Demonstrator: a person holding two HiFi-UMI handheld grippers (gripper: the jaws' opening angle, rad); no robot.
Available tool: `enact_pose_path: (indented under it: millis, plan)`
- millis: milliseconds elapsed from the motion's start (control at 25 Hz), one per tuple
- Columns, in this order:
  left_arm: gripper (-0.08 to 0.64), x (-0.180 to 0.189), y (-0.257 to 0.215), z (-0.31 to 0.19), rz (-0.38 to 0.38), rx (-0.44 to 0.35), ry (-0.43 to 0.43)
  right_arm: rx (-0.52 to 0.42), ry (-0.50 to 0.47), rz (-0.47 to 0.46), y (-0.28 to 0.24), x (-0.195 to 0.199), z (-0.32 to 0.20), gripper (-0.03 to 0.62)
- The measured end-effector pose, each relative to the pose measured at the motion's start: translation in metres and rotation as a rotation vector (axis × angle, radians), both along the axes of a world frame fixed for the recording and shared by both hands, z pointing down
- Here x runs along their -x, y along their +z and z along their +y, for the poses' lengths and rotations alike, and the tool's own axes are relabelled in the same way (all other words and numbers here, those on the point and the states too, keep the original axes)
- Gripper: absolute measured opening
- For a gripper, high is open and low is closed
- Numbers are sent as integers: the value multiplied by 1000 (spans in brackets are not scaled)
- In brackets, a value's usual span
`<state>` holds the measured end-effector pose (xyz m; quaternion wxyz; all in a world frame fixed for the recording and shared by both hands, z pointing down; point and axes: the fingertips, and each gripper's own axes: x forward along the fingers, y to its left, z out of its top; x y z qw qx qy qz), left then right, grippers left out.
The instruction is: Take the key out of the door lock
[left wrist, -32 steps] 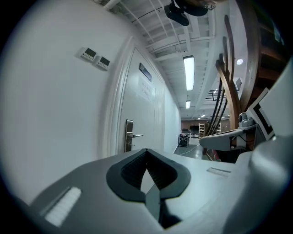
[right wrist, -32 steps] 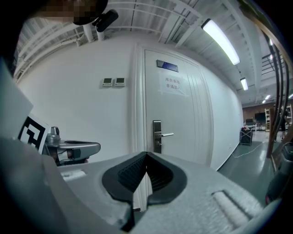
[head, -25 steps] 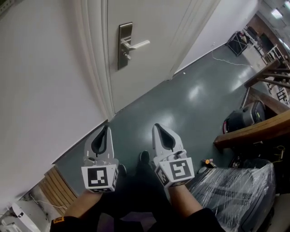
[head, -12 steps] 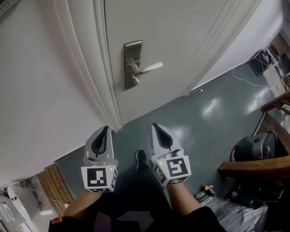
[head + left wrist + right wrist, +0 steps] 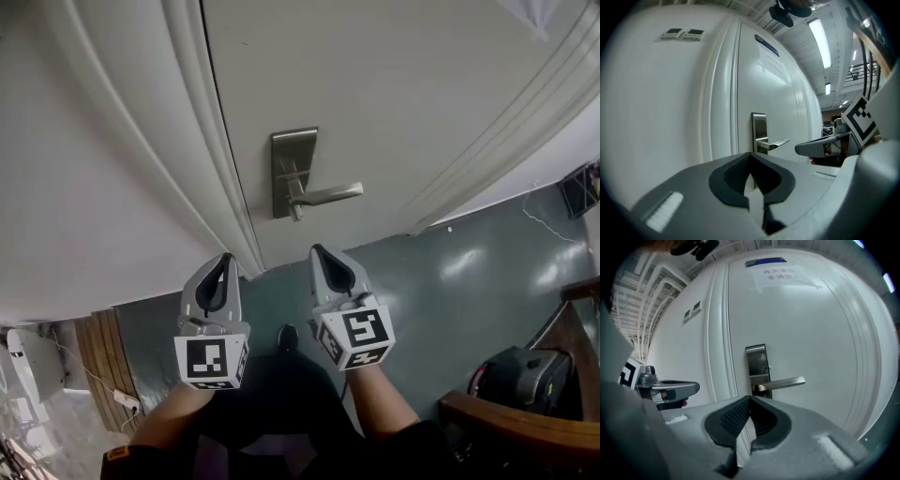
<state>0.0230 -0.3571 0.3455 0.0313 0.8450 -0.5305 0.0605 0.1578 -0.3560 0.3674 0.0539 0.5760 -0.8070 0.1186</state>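
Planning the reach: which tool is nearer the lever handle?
Right. The right tool is straight below the lever handle; the left tool is farther left, facing the door frame.

Left tool (image 5: 223,257) and right tool (image 5: 319,249) much nearer the door (image 5: 375,75) and its lever handle (image 5: 323,196)

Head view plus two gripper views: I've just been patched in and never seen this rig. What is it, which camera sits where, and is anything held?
No robot arm: a person holds a two-jaw gripper in each hand. The head view looks down from the person's head at the left gripper and right gripper above the floor. Each gripper view looks along its own jaws. Ahead is a white door with a metal lock plate and lever handle. Both grippers are shut, empty and short of the door. A small stub under that handle may be the key; I cannot tell.
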Motion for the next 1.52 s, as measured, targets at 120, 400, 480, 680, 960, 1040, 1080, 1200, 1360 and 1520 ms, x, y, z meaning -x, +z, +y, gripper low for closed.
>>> enact_pose_path:
  millis: [120, 400, 480, 680, 960, 1040, 1080, 1200, 1360, 1520]
  plan:
    - [18, -2, 7, -14, -10, 4, -43, 41, -50, -35, 12, -3, -23, -8]
    - [18, 3, 30, -36, -66, 30, -99, 185, -106, -176, 48, -2, -59, 74]
    - [18, 4, 37, -41, -79, 42, -110, 215, -110, -219, 54, 0, -67, 84]
    - [18, 4, 45, -45, -100, 47, -125, 287, -106, -386, 65, 1, -83, 92]
    - [18, 4, 47, -44, -118, 46, -133, 362, -108, -569, 82, 2, -95, 92]
    - [18, 4, 47, -43, -123, 48, -132, 381, -115, -625, 87, 4, -97, 91]
    - [18, 4, 48, -42, -126, 50, -131, 393, -120, -669, 88, 6, -98, 87]
    - [18, 4, 52, -42, -131, 61, -131, 420, -144, -824, 87, 12, -100, 83]
    - [18, 2, 56, -44, -128, 74, -131, 432, -161, -901, 86, 12, -102, 51]
    - [18, 0, 55, -45, -126, 77, -129, 444, -170, -964, 86, 12, -101, 40]
